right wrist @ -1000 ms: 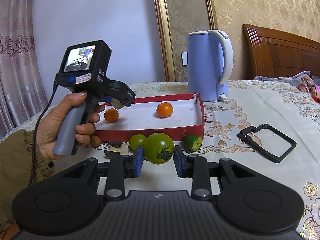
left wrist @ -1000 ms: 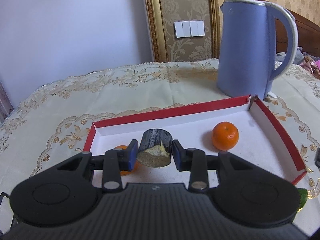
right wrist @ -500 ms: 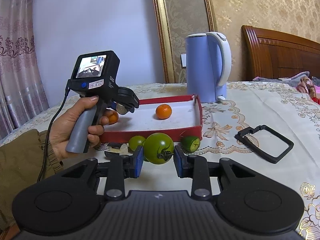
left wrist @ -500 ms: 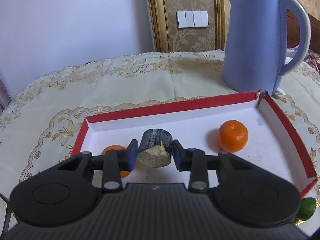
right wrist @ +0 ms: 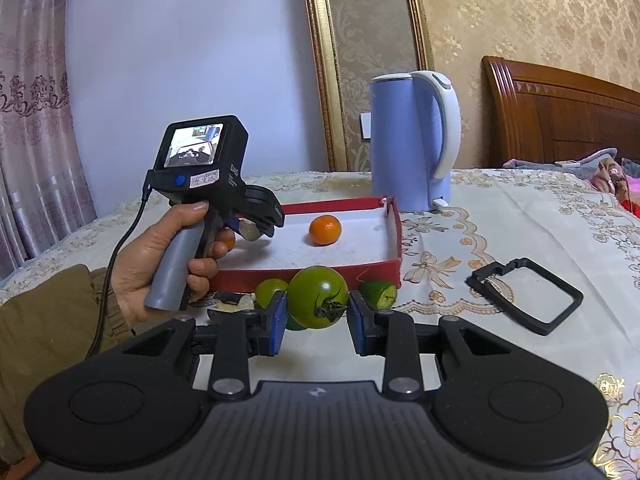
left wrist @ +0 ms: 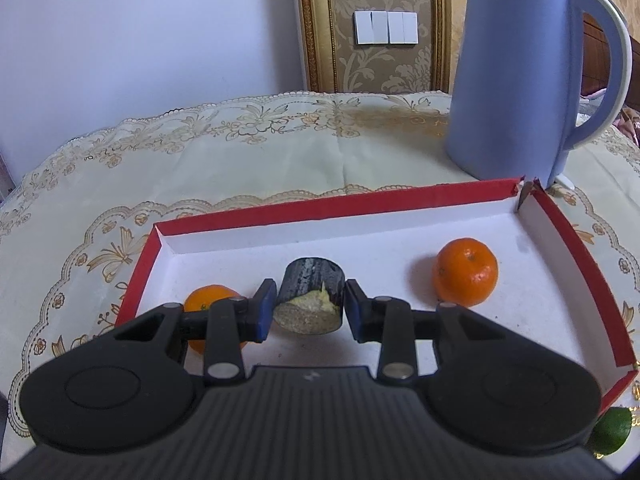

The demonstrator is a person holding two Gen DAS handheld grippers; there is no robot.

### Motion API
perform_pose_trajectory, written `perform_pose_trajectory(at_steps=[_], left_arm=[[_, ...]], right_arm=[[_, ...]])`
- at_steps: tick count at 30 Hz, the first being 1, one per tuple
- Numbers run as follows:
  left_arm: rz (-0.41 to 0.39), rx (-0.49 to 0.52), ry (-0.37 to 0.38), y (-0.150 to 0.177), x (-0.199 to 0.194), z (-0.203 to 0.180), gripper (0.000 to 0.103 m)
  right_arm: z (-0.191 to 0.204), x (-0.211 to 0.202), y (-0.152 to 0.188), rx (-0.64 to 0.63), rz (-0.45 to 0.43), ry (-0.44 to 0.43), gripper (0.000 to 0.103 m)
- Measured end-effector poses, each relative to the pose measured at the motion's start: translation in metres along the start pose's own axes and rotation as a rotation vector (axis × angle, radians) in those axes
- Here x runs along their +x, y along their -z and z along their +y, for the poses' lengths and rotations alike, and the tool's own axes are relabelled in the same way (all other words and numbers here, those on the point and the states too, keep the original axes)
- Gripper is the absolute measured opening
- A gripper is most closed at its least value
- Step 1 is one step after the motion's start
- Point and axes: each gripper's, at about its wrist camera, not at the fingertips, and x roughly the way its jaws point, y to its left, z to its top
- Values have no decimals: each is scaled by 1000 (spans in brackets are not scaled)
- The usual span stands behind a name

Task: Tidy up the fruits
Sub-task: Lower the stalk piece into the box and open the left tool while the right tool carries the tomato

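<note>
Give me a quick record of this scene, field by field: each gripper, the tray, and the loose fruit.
left gripper: shut on a dark cut chunk, held over the tray
right gripper: shut on a green tomato, in front of the tray
tray: red rim, white inside, holds two oranges
loose fruit: lime and another green fruit on the cloth before the tray
behind tray: blue kettle
</note>
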Motion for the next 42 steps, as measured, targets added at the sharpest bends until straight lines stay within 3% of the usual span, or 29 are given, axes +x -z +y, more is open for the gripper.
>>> perform_pose_trajectory(at_steps=[10, 34, 42], left_arm=[[6, -23, -9, -2, -3, 1, 33], [16, -39, 20, 0, 6, 7, 33], [-28, -25, 0, -3, -3, 5, 46]], right_arm=[[2, 14, -3, 8, 18, -53, 31], [8, 37, -30, -47, -12, -8, 31], [1, 52, -41, -52, -21, 19, 31]])
